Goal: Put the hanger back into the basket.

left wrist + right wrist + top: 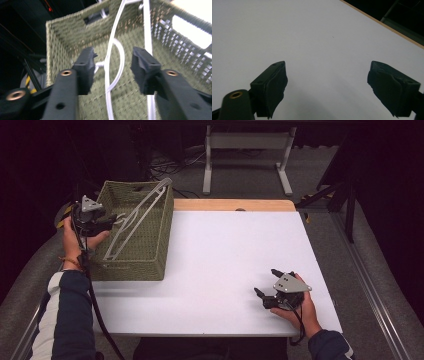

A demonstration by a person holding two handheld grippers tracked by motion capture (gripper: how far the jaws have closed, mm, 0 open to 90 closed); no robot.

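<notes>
You are holding the left gripper (pixel 114 218) over the left rim of the woven basket (pixel 150 255), which is sitting at the left edge of the white table (pixel 225 265), its near wall close to the near edge. The white clothes hanger (pixel 137 215) is leaning inside the basket, its far end resting over the far right corner of the rim. In the left gripper view the hanger's thin white hook (pixel 117 62) is curving between the jaws, and the jaws are standing apart without pressing on it. To the right of the basket the tabletop is lying bare. You are resting the right gripper (pixel 265 285) near the near right corner, its jaws spread wide over bare white surface and holding nothing
</notes>
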